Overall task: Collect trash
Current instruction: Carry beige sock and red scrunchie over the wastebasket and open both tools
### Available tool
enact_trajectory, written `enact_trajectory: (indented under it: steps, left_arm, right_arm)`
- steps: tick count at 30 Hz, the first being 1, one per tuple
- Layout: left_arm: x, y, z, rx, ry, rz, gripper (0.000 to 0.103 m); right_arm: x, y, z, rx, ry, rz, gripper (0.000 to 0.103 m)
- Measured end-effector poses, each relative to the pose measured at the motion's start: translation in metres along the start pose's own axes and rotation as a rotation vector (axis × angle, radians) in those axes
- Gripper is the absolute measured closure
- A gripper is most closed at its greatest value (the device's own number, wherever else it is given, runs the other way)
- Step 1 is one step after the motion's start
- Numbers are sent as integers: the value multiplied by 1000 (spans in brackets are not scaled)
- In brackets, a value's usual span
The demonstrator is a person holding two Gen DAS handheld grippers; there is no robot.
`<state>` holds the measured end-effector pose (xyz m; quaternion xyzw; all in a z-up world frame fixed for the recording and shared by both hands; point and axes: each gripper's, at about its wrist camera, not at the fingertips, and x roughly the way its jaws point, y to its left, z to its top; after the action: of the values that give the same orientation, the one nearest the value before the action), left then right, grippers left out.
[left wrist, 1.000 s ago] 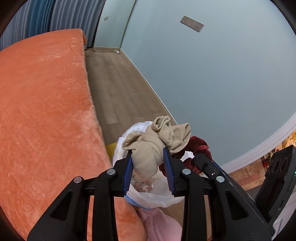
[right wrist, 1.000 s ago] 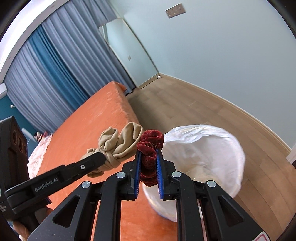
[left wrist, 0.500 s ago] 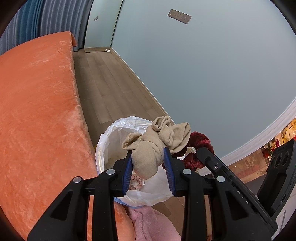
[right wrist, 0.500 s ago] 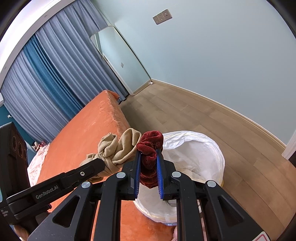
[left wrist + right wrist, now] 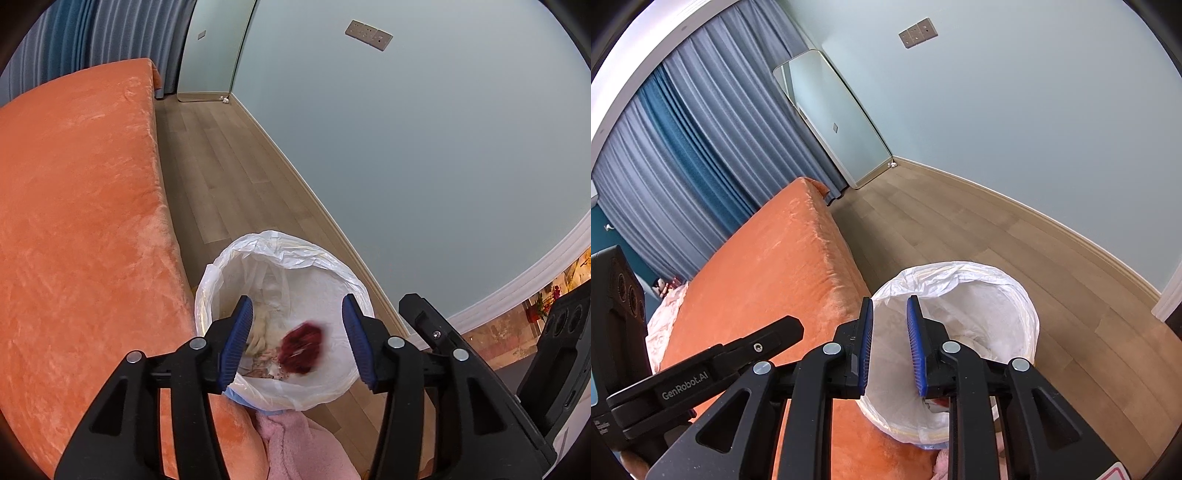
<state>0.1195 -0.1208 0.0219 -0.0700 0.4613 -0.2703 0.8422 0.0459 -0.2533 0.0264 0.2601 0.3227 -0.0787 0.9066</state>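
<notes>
Trash bin (image 5: 325, 266), lined with a white plastic bag, standing on the wood floor (image 5: 229, 162) tight against the edge of the orange bed (image 5: 74, 184). Inside, seen from the left wrist: a dark red cloth wad (image 5: 301, 347), blurred, low in the liner; a beige cloth (image 5: 260, 328) just left of it, partly hidden behind the left pad; pale crumpled scraps underneath, too small to make out. From the right wrist, mostly bare white liner (image 5: 979, 310), with a small reddish patch (image 5: 938, 400) peeking out below the right pad.

Left gripper (image 5: 297, 343) poised over the bin mouth, jaws opening and already well apart, nothing pressed between the blue pads. Right gripper (image 5: 890, 343) also above the bin, jaws opening with a narrower gap, nothing between them.

Pink fluffy fabric (image 5: 295, 443) bunched beside the bin's base.
</notes>
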Motion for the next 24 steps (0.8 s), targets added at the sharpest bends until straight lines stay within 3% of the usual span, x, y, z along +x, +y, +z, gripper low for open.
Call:
enact_trajectory:
  steps: [16, 19, 24]
  left_arm:
    - [-19, 14, -10, 5, -21, 28, 55]
    - [-25, 18, -16, 12, -29, 46, 55]
    - [-36, 26, -24, 11, -38, 69, 54]
  right_arm:
    - [1, 21, -4, -106, 37, -35, 82]
    - [0, 26, -10, -141, 49, -57, 73]
    - [-4, 32, -20, -183, 61, -89, 72]
